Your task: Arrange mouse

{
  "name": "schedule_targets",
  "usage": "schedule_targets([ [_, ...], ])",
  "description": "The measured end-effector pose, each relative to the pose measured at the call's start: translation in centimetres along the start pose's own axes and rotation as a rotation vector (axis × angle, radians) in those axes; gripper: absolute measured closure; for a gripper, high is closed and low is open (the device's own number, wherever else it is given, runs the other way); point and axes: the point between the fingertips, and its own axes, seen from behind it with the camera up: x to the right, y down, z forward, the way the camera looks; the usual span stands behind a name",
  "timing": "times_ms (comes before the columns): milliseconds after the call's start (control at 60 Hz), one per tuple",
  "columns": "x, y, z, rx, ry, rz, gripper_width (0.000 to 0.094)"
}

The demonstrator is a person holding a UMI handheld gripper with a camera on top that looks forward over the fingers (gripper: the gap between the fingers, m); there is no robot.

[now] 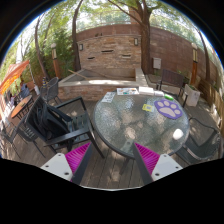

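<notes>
To your far left stand dark metal patio chairs with slatted backs, on a wooden deck of long planks. Your gripper hangs above that deck with its fingers spread wide, the pink pads well apart and nothing between them. Ahead of the fingers and a little to the right is a round glass table, glossy and reflective. On its far right part lies a purple mat with a white paw print. I cannot make out a mouse for certain; judge it to lie near that mat, forward and right of you. A brick wall closes the yard behind.
</notes>
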Motion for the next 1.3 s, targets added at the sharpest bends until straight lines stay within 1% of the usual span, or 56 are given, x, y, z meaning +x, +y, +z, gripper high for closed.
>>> schedule_targets([
  [133,8.4,5.5,2.3,-0.039,0.061,0.011,0.009],
  [200,13.0,7.0,3.9,-0.041,0.097,0.01,0.0089],
  [383,25.6,7.2,9.3,0.026,0.184,0.02,0.0094],
  [467,29.8,7.1,12.2,0.044,0.197,0.045,0.009],
  [533,32.5,7.4,14.6,0.037,0.202,0.076,0.0095],
  [717,38.3,7.5,19.6,0.0,0.209,0.183,0.0092],
  [783,38.4,6.5,21.0,0.01,0.188,0.206,0.0091],
  [867,40.1,5.9,22.0,0.001,0.187,0.202,0.0091],
  [1017,39.9,4.1,24.5,0.001,0.18,0.18,0.0102],
  [1050,39.9,3.7,25.0,-0.002,0.184,0.172,0.0126],
  [1117,39.6,2.9,26.8,-0.011,0.194,0.148,0.0216],
  [1167,40.0,2.9,27.4,-0.029,0.226,0.126,0.0315],
  [1183,40.9,3.2,27.7,-0.028,0.239,0.11,0.0366],
  [1217,40.0,2.6,27.6,-0.028,0.235,0.095,0.0422],
  [1250,39.8,2.7,27.5,-0.04,0.237,0.088,0.0428],
  [1300,39.8,2.7,27.7,-0.047,0.25,0.064,0.046],
])
